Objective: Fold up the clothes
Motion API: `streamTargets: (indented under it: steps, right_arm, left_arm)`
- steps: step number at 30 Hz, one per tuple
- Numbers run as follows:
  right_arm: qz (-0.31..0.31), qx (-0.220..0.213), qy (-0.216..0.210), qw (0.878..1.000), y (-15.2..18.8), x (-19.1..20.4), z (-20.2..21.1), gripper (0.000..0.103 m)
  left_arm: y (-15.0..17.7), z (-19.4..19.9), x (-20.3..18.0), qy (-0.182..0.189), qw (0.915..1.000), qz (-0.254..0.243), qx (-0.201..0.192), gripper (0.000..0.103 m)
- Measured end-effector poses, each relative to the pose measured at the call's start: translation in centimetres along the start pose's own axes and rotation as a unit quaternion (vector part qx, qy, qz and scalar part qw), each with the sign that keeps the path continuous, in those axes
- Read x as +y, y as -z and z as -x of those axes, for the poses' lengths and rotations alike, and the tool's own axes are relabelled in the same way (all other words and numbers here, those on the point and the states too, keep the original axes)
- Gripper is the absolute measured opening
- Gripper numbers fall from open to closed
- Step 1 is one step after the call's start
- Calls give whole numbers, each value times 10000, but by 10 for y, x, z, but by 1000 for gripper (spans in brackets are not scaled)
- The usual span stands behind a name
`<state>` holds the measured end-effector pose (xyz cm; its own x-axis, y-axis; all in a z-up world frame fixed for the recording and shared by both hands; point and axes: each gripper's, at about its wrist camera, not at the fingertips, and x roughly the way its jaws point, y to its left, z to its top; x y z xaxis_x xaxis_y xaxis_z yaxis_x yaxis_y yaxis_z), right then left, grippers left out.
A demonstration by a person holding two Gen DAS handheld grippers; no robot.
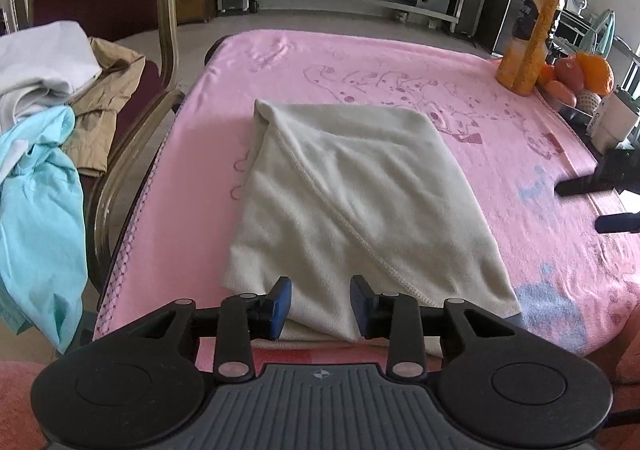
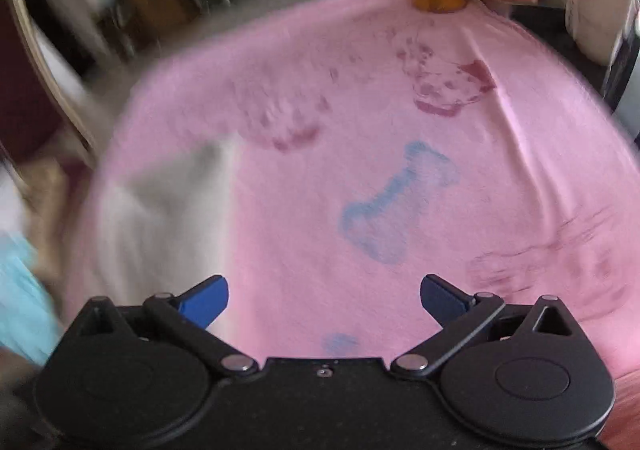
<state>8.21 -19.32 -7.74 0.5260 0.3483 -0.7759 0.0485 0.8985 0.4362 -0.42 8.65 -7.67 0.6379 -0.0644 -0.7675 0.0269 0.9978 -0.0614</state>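
Observation:
A cream cloth lies folded on the pink blanket that covers the table, with a stitched hem running diagonally across its top layer. My left gripper hovers at the cloth's near edge. Its blue pads stand a little apart, and the cloth lies flat in the gap without being pinched. My right gripper is wide open over bare pink blanket, with nothing between its fingers. The cream cloth is a blurred patch to its left. In the left wrist view the right gripper shows at the right edge, clear of the cloth.
A chair on the left holds a white garment, a tan one and a turquoise one. At the far right corner stand an orange juice bottle, fruit and a white container.

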Motion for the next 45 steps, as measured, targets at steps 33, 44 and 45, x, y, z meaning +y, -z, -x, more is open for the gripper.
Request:
streamTargets:
  steps: [33,44,45]
  right_arm:
    - [2096,237,-1294,9689,18,78,29,88]
    - [428,1097,-1775,9771,-48,31,-59,96]
    - [256,1226,-1822,9753,-49,26,-72,93]
  left_arm:
    - [-37,20,38,222,9996,180,-84,46]
    - [-84,-71,102,871,9880,1025,758,80]
    - [-81,-76,106,951,9849,1190,825,80]
